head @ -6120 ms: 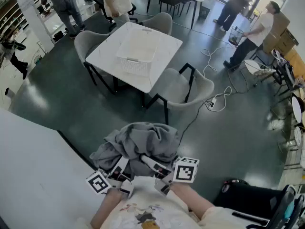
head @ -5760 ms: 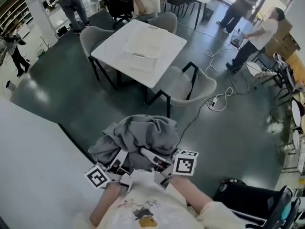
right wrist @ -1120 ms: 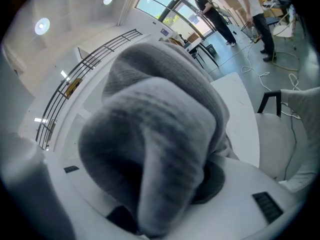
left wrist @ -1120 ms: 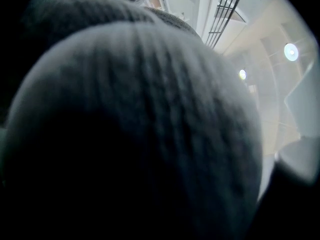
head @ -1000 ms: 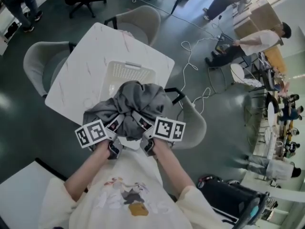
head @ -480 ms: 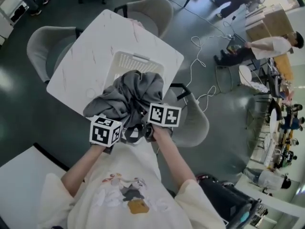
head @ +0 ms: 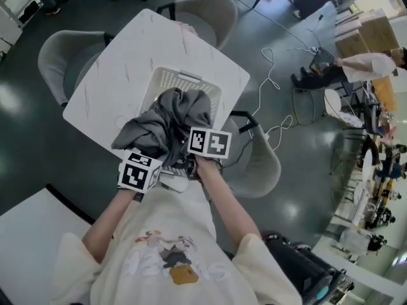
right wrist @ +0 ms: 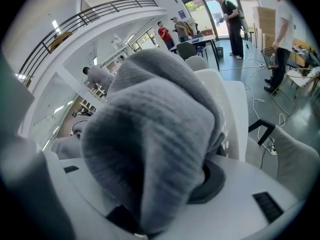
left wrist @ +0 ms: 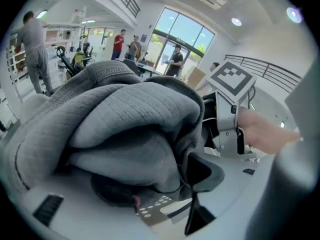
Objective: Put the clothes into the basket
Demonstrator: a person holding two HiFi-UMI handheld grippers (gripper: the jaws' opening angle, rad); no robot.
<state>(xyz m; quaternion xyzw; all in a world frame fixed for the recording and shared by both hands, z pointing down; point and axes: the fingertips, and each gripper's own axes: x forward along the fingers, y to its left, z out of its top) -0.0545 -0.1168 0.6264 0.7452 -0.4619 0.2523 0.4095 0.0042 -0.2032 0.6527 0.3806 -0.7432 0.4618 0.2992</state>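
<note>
Basket (head: pixel 186 81) stands on the white worktop (head: pixel 117 68), close to its right edge, with bare top to its left and far side. Grey chairs are pushed in at the left (head: pixel 60 59), the far side (head: pixel 205 14) and the near right (head: pixel 257 164). The far half of the basket is open, while the clothes (head: pixel 166 122) hang over its near rim. Part of them is above the inside and part spreads left over the worktop; whether they touch the basket I cannot tell.

The clothes are one bunched grey knit bundle, ribbed, with thick folds and a stitched hem. The left tongs (head: pixel 152 161) are closed on its lower left. The right tongs (head: pixel 193 159) are clamped on a thick wad of it, with the jaws held fairly wide by the cloth.

The floor is dark and glossy, and a white cable (head: pixel 273 59) trails across it.
</note>
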